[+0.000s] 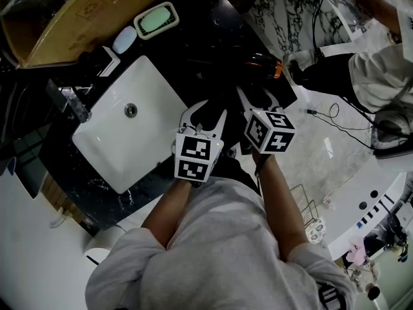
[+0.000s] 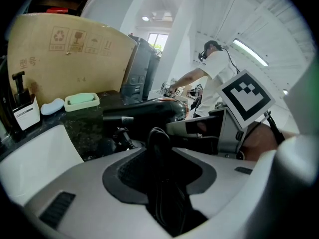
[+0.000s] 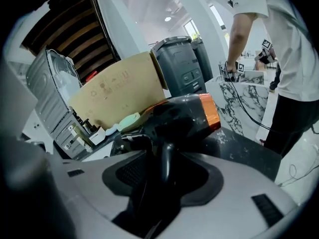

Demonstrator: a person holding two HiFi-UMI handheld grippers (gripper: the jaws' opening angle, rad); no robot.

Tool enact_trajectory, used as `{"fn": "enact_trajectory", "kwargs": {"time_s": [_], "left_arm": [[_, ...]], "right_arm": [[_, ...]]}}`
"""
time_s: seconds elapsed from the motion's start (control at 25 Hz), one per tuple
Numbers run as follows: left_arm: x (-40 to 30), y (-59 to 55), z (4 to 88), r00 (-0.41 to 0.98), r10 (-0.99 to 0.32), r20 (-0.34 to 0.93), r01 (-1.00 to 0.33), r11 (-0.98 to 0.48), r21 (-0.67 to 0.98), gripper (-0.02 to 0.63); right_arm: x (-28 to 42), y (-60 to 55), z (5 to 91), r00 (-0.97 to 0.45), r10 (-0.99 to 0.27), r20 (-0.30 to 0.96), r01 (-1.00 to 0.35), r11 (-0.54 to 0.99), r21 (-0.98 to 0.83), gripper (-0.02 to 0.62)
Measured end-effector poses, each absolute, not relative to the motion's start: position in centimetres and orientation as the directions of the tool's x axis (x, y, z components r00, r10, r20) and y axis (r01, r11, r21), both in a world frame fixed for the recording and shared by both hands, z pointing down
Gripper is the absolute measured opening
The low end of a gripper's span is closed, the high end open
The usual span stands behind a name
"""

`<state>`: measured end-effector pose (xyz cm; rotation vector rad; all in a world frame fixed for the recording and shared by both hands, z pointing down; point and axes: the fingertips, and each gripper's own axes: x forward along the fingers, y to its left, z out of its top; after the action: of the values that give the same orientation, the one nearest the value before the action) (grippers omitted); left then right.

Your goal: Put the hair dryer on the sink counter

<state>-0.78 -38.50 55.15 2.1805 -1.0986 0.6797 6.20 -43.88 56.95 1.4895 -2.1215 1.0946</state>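
The person stands at the dark sink counter [image 1: 216, 34] with 2 grippers held close together, just right of the white sink [image 1: 151, 141]. The right gripper [image 3: 167, 171] has its jaws closed in on the handle of the hair dryer [image 3: 182, 116], which rises between them. The dryer's black body with its orange band [image 3: 210, 111] is over the counter, toward its right end, though I cannot tell whether it rests on the stone or hangs just above it. The left gripper [image 2: 159, 156] is pinched onto a looped black cord [image 2: 158, 141] that stands up between its jaws, and it is just beside the right one, on the sink side. Behind the sink, a green soap dish [image 1: 156, 19] and a pale blue bar [image 1: 124, 39] lie near each other along the back of the counter. A pump bottle [image 2: 22, 108] stands further along, and a big cardboard sheet [image 1: 77, 15] leans behind them. Another person [image 1: 381, 70] in a white top stands well apart, off the right end of the counter.
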Motion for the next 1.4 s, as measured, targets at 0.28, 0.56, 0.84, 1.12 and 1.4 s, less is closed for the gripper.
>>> {"fn": "enact_trajectory", "kwargs": {"time_s": [0.28,0.56,0.84,1.12,1.4], "left_arm": [[-0.5,-38.5,55.2,0.524,-0.524,0.672,-0.828,-0.498,0.258,0.163],[-0.3,-38.5,55.3,0.51,-0.535,0.673,-0.829,-0.514,0.219,0.164],[0.1,-38.5,56.3,0.459,-0.524,0.718,-0.811,-0.576,0.098,0.164],[0.5,-38.5,56.5,0.413,-0.554,0.723,-0.82,-0.571,0.03,0.164],[0.9,-38.1,55.9,0.428,-0.561,0.709,-0.784,-0.621,-0.017,0.276]], "right_arm": [[6.6,-43.3,56.1,-0.417,-0.667,0.617,-0.898,0.2,-0.392,0.253],[8.3,-41.2,55.6,-0.417,-0.683,0.6,-0.896,0.199,-0.396,0.253],[9.2,-39.0,55.2,-0.42,-0.698,0.579,-0.891,0.198,-0.408,0.253],[10.6,-36.7,54.0,-0.431,-0.71,0.557,-0.883,0.202,-0.424,0.253],[11.9,-34.5,52.7,-0.439,-0.723,0.534,-0.877,0.216,-0.429,0.253]]}}
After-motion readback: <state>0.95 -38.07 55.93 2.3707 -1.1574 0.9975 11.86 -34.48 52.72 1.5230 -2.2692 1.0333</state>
